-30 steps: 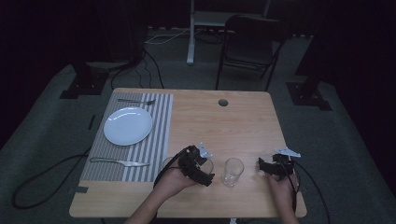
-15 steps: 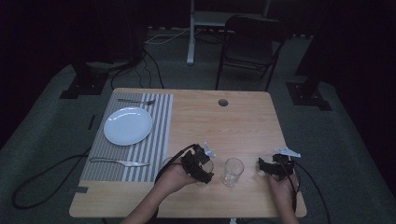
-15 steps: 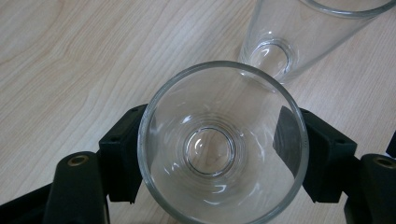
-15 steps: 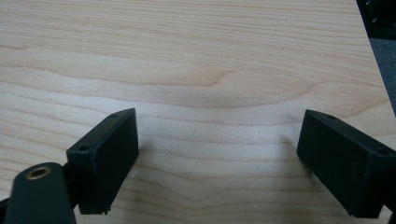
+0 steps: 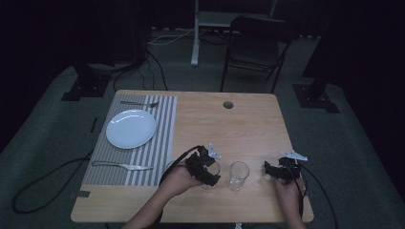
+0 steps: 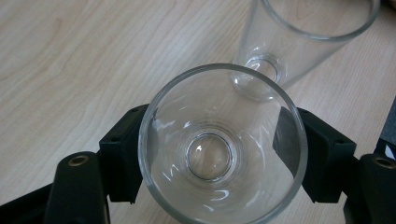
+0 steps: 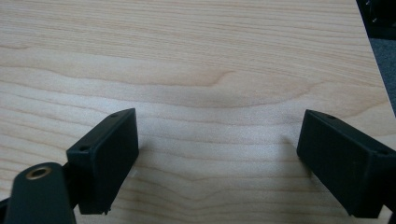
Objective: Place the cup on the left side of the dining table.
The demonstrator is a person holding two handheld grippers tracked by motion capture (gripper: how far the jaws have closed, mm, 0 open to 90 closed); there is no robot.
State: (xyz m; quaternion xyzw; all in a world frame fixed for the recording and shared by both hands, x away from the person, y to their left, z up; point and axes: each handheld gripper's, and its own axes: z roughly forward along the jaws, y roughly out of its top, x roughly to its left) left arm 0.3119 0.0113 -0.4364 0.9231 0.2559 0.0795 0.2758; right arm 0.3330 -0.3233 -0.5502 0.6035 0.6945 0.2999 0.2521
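Left gripper (image 6: 219,154) has its black jaws clamped on a clear glass (image 6: 222,148), with a second glass (image 6: 299,37) right behind it on the wooden table (image 6: 93,60).

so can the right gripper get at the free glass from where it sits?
Probably yes. The right gripper is open with nothing between its jaws, and bare table lies between it and the free glass. The left gripper grips the other glass.
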